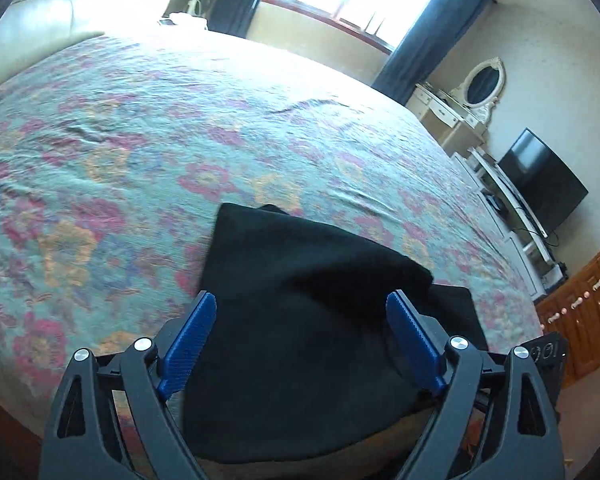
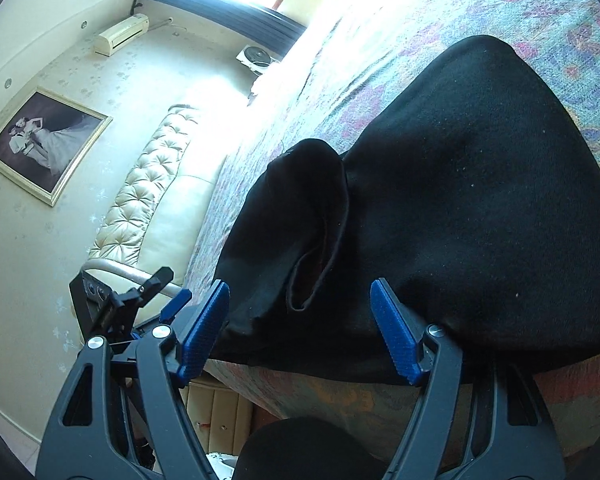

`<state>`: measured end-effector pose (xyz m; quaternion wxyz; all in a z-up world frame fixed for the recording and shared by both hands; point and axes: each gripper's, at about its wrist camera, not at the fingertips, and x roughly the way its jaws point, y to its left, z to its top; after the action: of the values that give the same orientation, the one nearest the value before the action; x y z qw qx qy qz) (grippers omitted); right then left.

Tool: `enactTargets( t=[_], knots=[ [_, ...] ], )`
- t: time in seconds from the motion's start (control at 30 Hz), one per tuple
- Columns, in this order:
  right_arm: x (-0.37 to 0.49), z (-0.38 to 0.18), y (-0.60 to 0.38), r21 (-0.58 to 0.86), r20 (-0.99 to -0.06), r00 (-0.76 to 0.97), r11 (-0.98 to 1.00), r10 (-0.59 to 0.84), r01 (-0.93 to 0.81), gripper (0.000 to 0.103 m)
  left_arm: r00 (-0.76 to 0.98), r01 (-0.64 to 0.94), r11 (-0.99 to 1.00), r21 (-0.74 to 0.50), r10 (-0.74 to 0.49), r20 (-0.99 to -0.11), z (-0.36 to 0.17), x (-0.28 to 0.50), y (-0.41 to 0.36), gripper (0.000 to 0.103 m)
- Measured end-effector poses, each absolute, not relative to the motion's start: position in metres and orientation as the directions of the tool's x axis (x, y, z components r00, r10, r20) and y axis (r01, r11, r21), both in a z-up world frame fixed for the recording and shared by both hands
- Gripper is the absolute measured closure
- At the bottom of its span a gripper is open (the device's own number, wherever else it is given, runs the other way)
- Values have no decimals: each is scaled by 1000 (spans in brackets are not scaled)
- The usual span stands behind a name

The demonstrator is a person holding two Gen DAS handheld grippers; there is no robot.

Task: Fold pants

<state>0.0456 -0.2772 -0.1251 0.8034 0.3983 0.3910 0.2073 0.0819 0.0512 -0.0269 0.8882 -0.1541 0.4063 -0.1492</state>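
Observation:
Folded black pants point(image 1: 300, 264) lie near the front edge of a bed with a flowered cover point(image 1: 140, 140). My left gripper point(image 1: 302, 300) hangs just above them, open, with its blue pads point(image 1: 192, 340) wide apart and nothing pinched. In the right wrist view the pants point(image 2: 460, 180) form a thick dark bundle with a loose opening point(image 2: 316, 248) curling up on the left side. My right gripper point(image 2: 300, 288) is open at the bundle's near edge, and its pads point(image 2: 396, 336) straddle the cloth without pressing on it.
A padded cream headboard point(image 2: 152, 184) runs along the bed's far side. A white dresser with an oval mirror point(image 1: 480, 88), a dark screen point(image 1: 540, 176) and a wooden drawer cabinet point(image 1: 584, 308) stand to the right. The other gripper's body point(image 2: 116, 304) shows at the left.

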Motion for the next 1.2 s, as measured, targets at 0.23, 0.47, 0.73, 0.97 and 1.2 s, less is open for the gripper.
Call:
enactTargets(
  t=[0.23,0.47,0.73,0.97,1.2],
  knots=[
    [57,-104,-264,764,-516,610,645,602,11,25,587,3,861,-509,-413,-696,-81,84,103,17],
    [44,-67,-259,820,-466,565,572,681,-14,25,553,-19,823,-567,-464,-692,-101,84,94,17],
    [51,-128,-327,823,-544,545,532,638,199,37,539,-35,793,-608,-497,-680,-104,85,98,17],
    [35,-94,-323,792,-543,622,589,564,157,15,564,2,820,-572,-473,-677,-96,86,95,17],
    [95,-113,-270,788,-581,478,602,659,129,14,545,84,832,-548,-499,-674,-91,85,78,17]
  ],
)
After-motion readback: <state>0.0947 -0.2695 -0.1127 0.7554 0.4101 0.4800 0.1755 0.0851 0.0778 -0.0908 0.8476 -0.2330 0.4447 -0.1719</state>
